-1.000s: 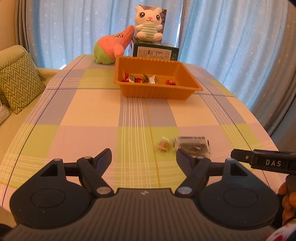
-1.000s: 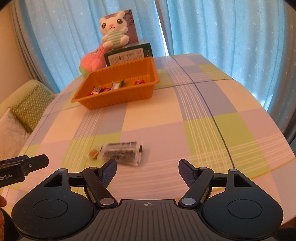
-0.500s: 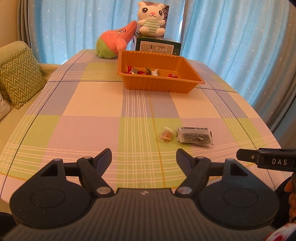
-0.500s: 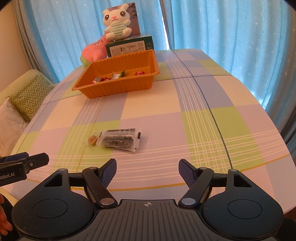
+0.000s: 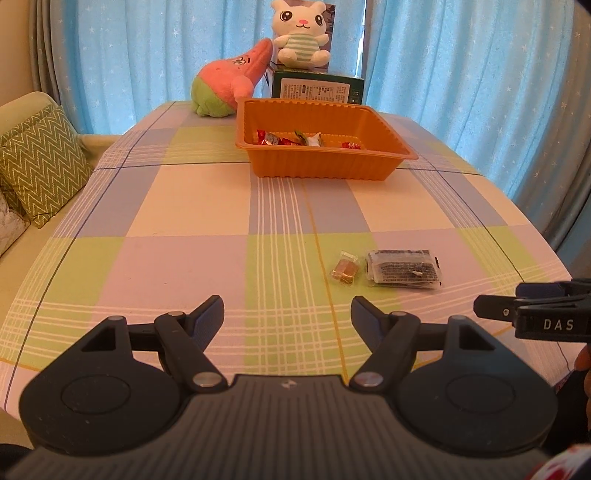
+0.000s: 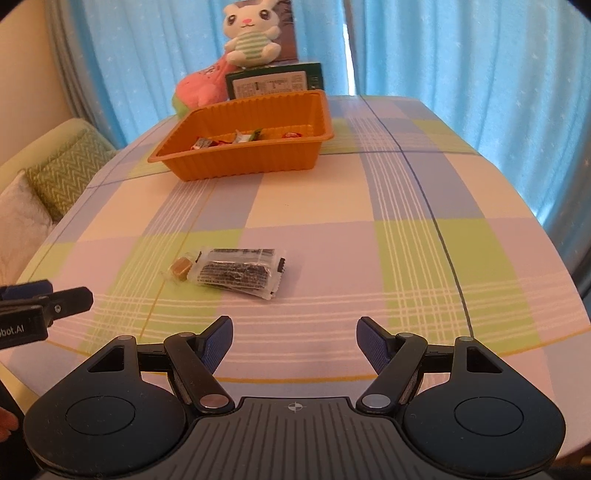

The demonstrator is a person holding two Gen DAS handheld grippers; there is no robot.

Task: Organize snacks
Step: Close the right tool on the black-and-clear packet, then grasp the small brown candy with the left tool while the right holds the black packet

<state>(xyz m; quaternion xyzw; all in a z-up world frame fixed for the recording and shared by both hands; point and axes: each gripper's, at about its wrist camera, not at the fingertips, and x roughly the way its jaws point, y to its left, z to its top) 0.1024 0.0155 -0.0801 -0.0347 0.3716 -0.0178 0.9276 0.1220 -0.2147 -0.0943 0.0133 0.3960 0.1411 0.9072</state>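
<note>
An orange tray (image 5: 325,168) (image 6: 243,166) stands at the far middle of the checked table with several wrapped sweets inside. Two loose snacks lie on the near part of the cloth: a small brown candy (image 5: 345,268) (image 6: 180,266) and, just right of it, a dark clear-wrapped packet (image 5: 403,267) (image 6: 238,272). My left gripper (image 5: 287,312) hovers open over the near edge, empty, with both snacks ahead and to its right. My right gripper (image 6: 294,338) is open and empty too, the snacks ahead to its left. Each gripper's tip shows at the other view's edge.
Behind the tray stand a green box (image 5: 317,88), a white bunny plush (image 5: 301,35) and a pink-green plush (image 5: 229,86). Blue curtains hang behind the table. A sofa with a zigzag cushion (image 5: 40,162) lies along the left. A hand (image 5: 583,360) shows at the right edge.
Both views have tilted and shifted slightly, so the tray and snacks sit a little differently in the frame. The right gripper has rolled a bit. Neither gripper's opening has changed.
</note>
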